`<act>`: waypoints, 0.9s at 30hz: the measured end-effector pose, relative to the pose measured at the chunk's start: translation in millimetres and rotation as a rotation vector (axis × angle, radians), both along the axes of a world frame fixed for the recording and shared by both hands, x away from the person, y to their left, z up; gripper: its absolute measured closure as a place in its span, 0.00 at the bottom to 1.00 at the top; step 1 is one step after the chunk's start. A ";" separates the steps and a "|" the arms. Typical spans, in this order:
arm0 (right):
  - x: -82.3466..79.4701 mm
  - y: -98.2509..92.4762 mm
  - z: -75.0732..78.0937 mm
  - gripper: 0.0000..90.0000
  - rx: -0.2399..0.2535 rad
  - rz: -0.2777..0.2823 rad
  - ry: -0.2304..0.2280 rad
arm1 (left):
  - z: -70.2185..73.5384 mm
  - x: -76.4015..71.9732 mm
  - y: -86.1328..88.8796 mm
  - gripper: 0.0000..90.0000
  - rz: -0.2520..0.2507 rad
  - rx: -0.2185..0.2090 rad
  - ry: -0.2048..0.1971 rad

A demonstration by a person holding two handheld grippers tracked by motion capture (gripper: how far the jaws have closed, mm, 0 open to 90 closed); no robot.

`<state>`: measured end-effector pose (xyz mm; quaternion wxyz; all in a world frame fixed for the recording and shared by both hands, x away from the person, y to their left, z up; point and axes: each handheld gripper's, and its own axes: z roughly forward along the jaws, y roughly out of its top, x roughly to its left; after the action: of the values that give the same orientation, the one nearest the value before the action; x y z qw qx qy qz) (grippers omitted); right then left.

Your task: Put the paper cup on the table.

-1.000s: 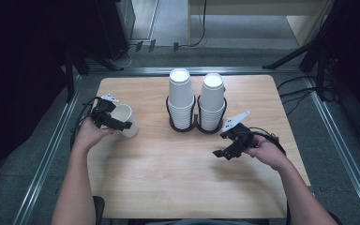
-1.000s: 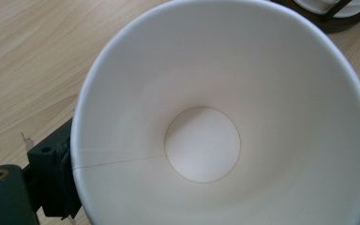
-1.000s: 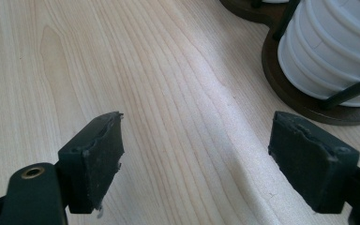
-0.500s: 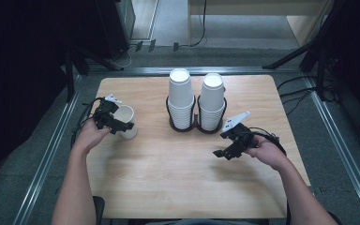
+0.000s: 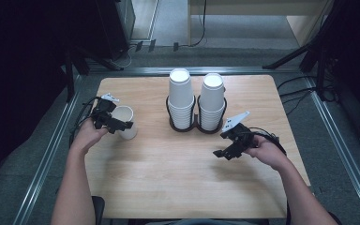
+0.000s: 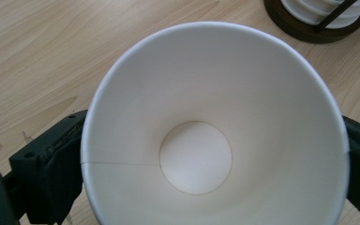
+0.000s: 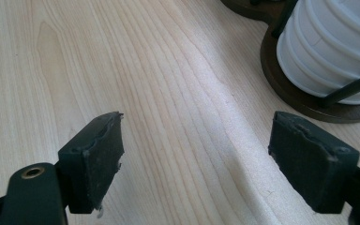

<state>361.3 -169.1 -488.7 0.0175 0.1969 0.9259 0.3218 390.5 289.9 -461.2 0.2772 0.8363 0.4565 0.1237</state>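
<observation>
Left gripper (image 5: pixel 122 125) clamps a white paper cup (image 5: pixel 124 121) at the wooden table's (image 5: pixel 168 178) left side, right gripper (image 5: pixel 226 151) gapes empty near the cup holder (image 5: pixel 196 126); over-squeezing could crush the thin wall.

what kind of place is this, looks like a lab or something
Probably a lab or recording rig rather than a kitchen: a bare wooden table in a metal-rail frame, cables on the floor, and stacked paper cups set up as props.
</observation>
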 end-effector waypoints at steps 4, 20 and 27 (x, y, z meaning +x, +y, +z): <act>0.2 0.3 -1.9 0.20 -0.021 0.001 -0.002 | 9.1 -2.4 1.2 0.00 -0.002 -0.018 -0.008; -0.5 1.3 -2.7 0.20 -0.026 0.010 0.000 | 35.6 -10.6 7.7 0.00 0.008 -0.027 -0.056; -0.2 1.4 -2.9 0.20 -0.027 0.010 -0.002 | 49.5 -15.7 8.0 0.00 0.010 -0.041 -0.073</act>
<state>361.0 -167.8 -491.6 0.0192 0.1918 0.9311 0.3097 374.8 297.9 -411.7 0.3102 0.8230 0.4529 0.1463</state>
